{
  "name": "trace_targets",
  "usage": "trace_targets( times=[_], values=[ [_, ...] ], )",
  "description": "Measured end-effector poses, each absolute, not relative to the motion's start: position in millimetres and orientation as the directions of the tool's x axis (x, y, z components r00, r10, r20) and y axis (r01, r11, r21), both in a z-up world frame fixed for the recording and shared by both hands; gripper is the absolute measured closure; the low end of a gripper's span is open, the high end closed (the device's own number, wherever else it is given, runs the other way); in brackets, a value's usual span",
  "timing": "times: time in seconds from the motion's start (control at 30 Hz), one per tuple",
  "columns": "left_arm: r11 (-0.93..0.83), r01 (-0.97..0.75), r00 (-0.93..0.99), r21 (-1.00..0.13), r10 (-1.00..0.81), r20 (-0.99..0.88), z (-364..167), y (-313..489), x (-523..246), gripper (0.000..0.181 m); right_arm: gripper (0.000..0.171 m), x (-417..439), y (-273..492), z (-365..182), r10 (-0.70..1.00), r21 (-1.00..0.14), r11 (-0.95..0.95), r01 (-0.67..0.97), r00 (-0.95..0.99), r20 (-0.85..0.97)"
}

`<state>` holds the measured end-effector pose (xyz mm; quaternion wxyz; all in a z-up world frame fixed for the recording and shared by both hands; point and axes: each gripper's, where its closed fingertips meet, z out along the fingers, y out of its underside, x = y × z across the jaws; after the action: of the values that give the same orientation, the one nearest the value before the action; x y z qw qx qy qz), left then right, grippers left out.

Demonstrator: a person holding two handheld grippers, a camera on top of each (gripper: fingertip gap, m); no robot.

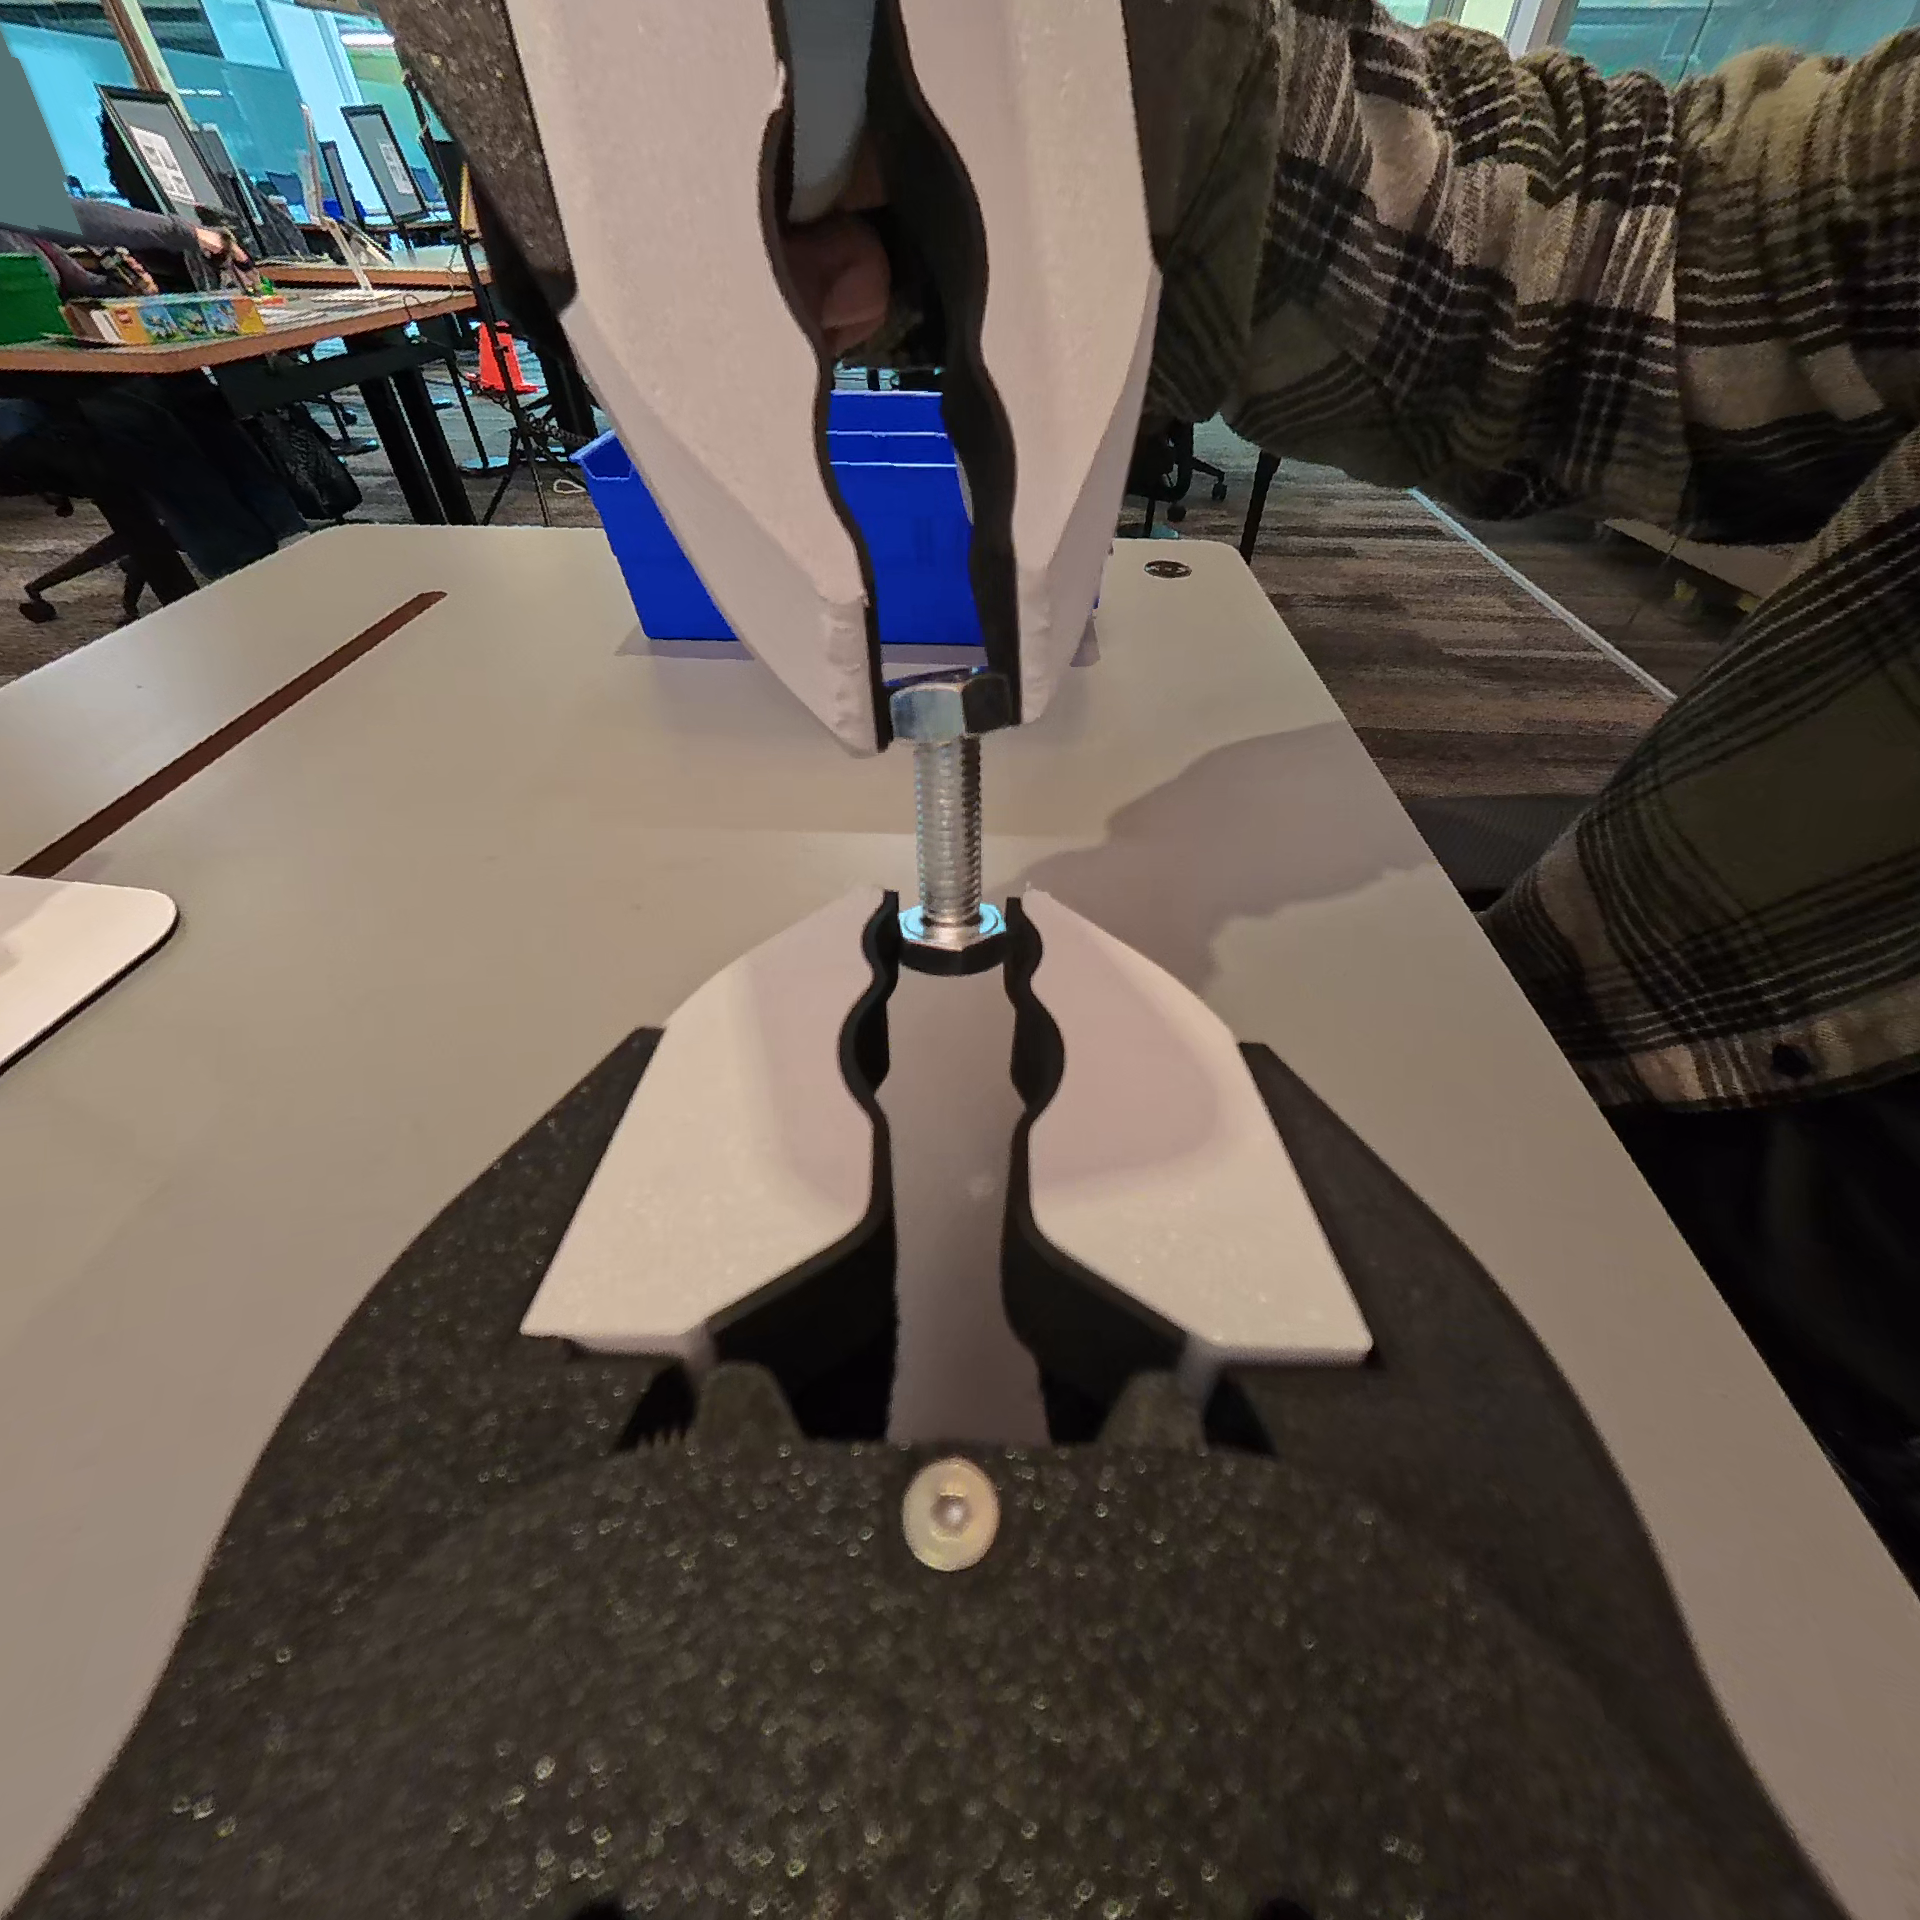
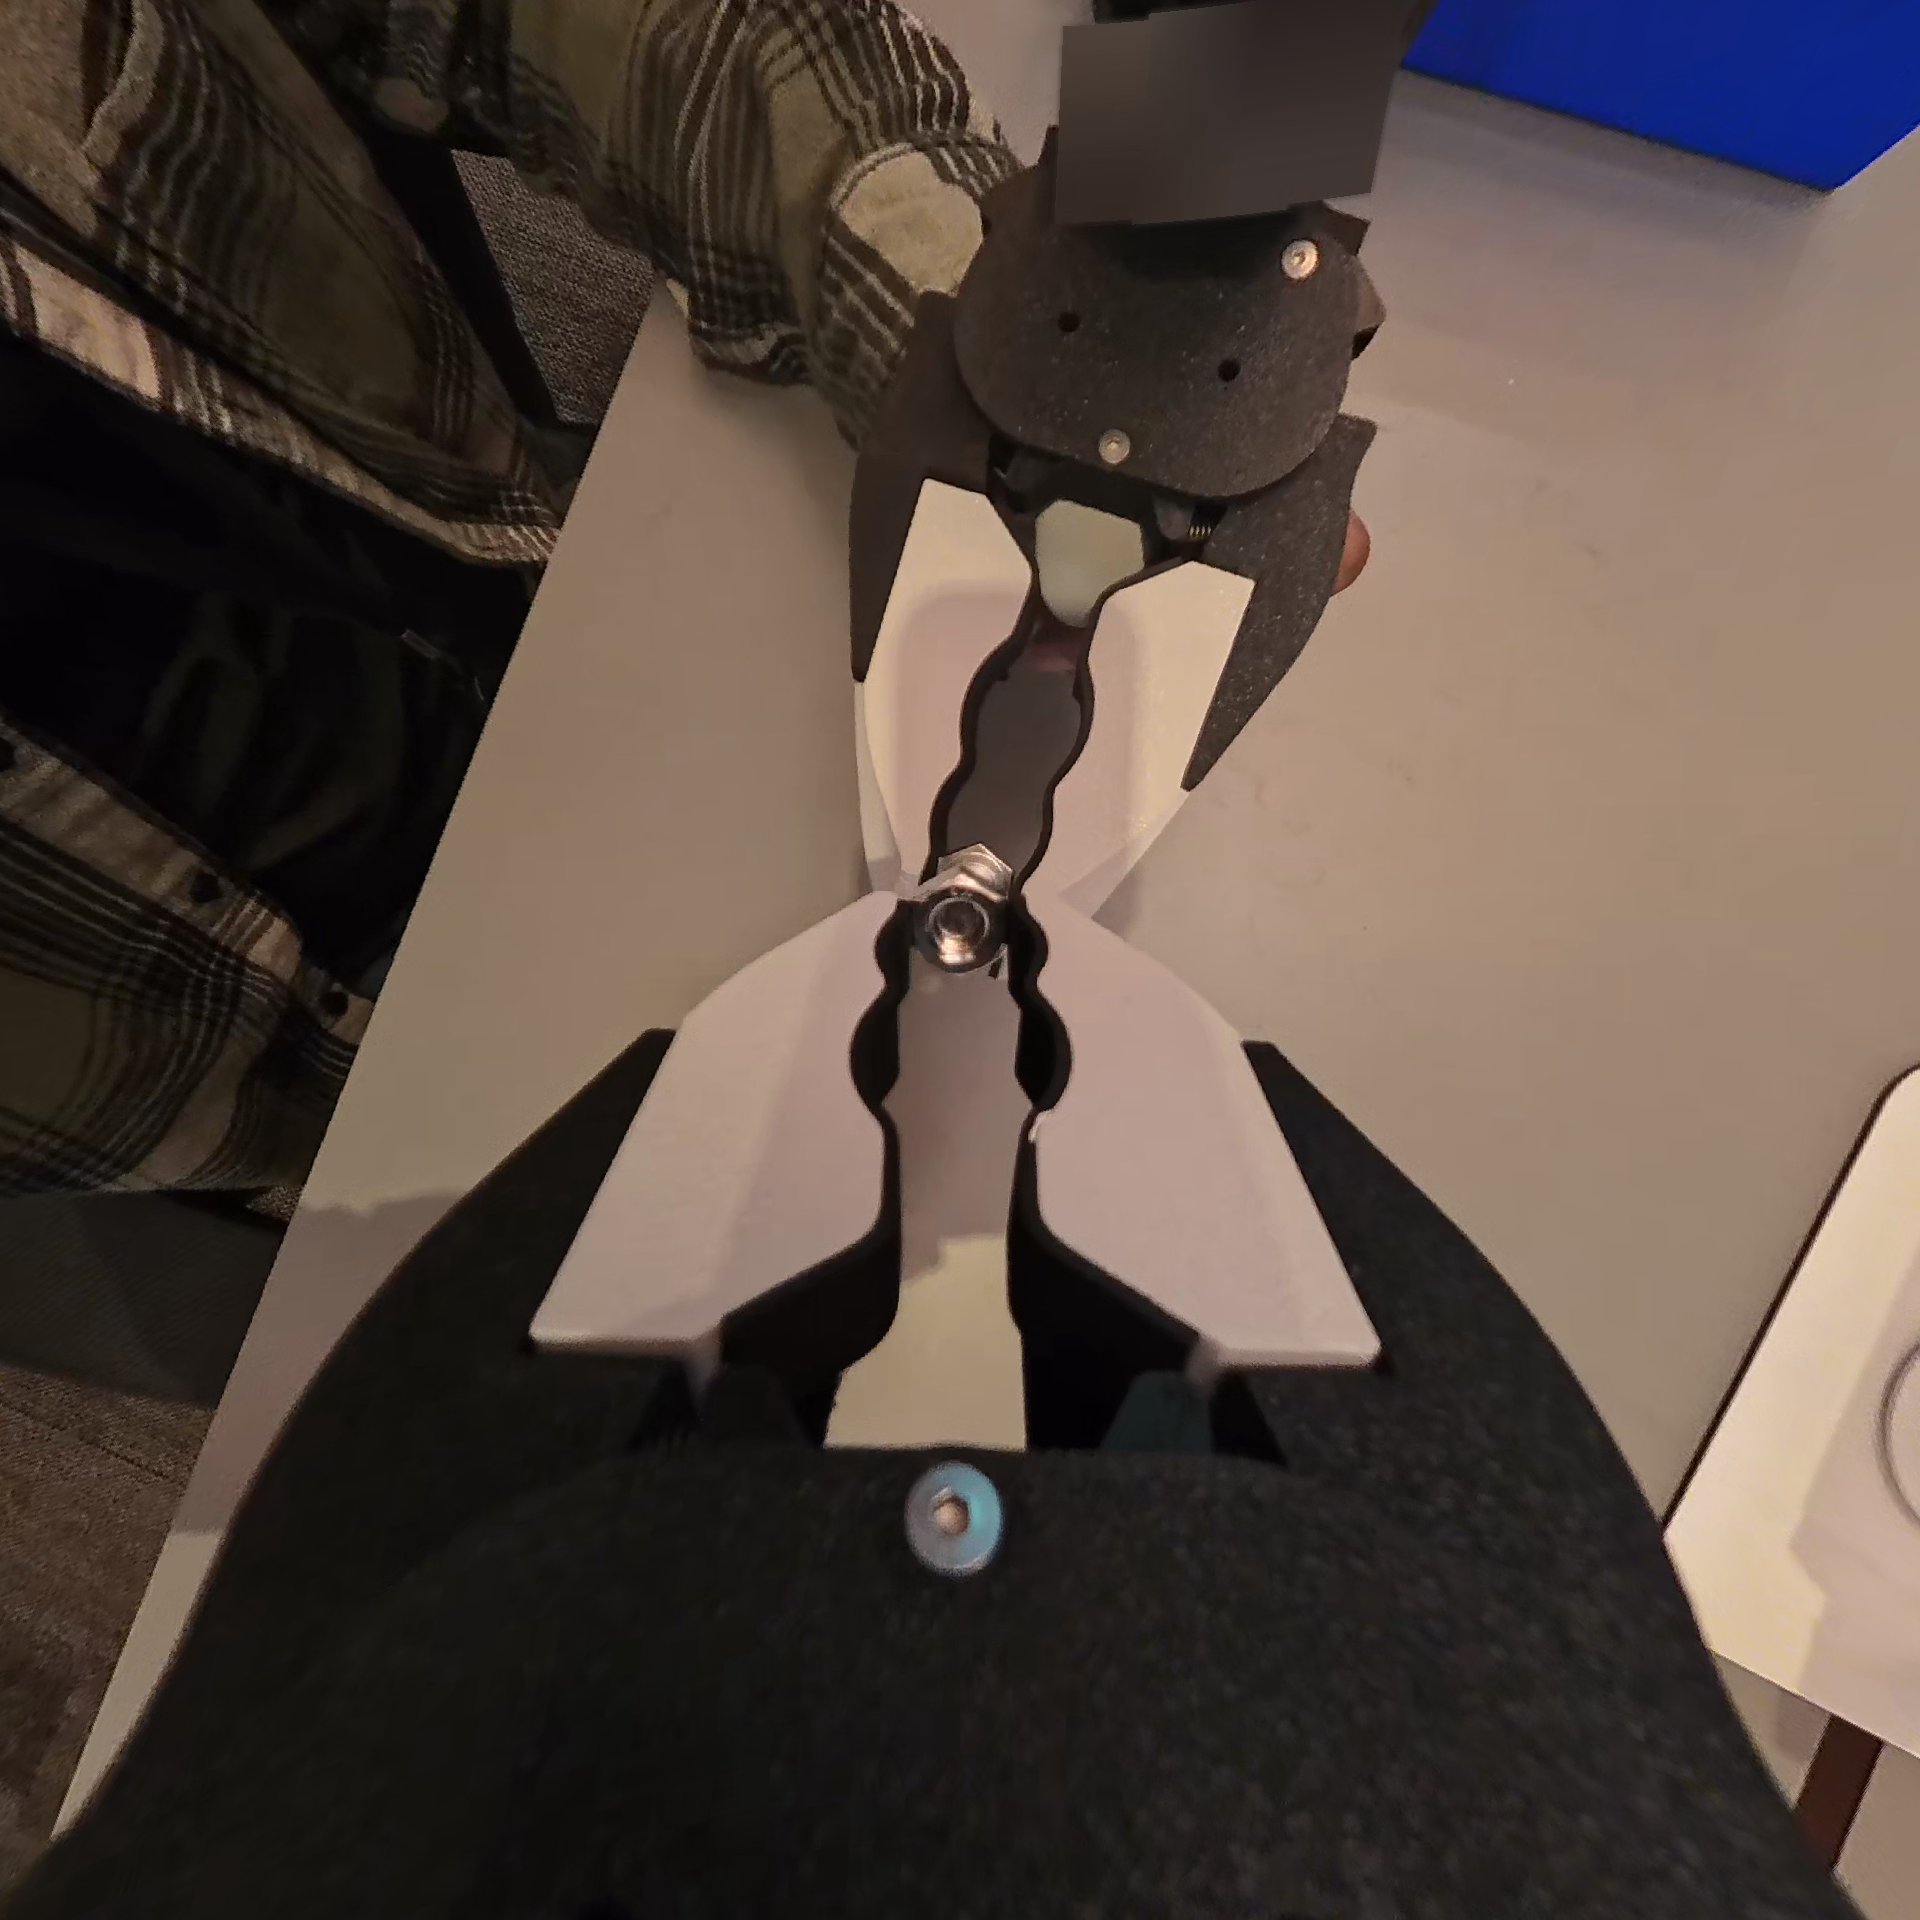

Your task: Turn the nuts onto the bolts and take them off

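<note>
The left gripper reached forward level above the grey table, its white fingers narrowed onto a hex nut pinched between the black wavy pads at their tips. A silver bolt stood upright out of that nut, its threaded shank bare between nut and head. The right gripper came down from twelve o'clock, pointing straight at the table, and its fingertips were clamped on the bolt's hex head. Behind it, a person's arm in a green plaid sleeve stretched in from two o'clock.

In the right wrist view the right gripper looked down along the bolt, whose end face showed as a bright disc between the tips, with the nut just past it toward twelve o'clock. The left gripper entered from twelve o'clock, a plaid cuff at eleven o'clock behind its black body.

A blue plastic bin sat on the table at twelve o'clock, behind the right gripper. A white board lay at nine o'clock. On a far desk at ten o'clock lay a colourful box; its print was too small to read.
</note>
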<state>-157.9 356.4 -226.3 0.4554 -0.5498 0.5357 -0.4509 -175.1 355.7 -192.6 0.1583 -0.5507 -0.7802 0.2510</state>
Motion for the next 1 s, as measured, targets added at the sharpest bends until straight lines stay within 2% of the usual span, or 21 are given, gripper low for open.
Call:
trace_targets(
  times=[0.6, 0.77, 0.9, 1.0],
  values=[
    [-0.012, -0.135, 0.028, -0.991, -1.0, 0.008, -218, 358, -161, 0.162, 0.151, -180, 356, -189, 0.938, -0.588, 0.265, 0.764, -0.344, -0.025],
    [-0.005, -0.125, 0.035, -0.992, -0.999, 0.001, -216, 359, -162, 0.162, 0.145, -184, 357, -185, 0.943, -0.613, 0.255, 0.748, -0.332, -0.013],
    [-0.001, -0.115, 0.048, -0.993, -0.999, -0.005, -215, 361, -163, 0.162, 0.136, -190, 359, -178, 0.955, -0.667, 0.225, 0.71, -0.298, 0.005],
    [0.006, -0.101, 0.068, -0.995, -0.998, -0.013, -212, 363, -165, 0.162, 0.116, -195, 370, -165, 0.983, -0.746, 0.148, 0.649, -0.178, 0.04]
  ],
)
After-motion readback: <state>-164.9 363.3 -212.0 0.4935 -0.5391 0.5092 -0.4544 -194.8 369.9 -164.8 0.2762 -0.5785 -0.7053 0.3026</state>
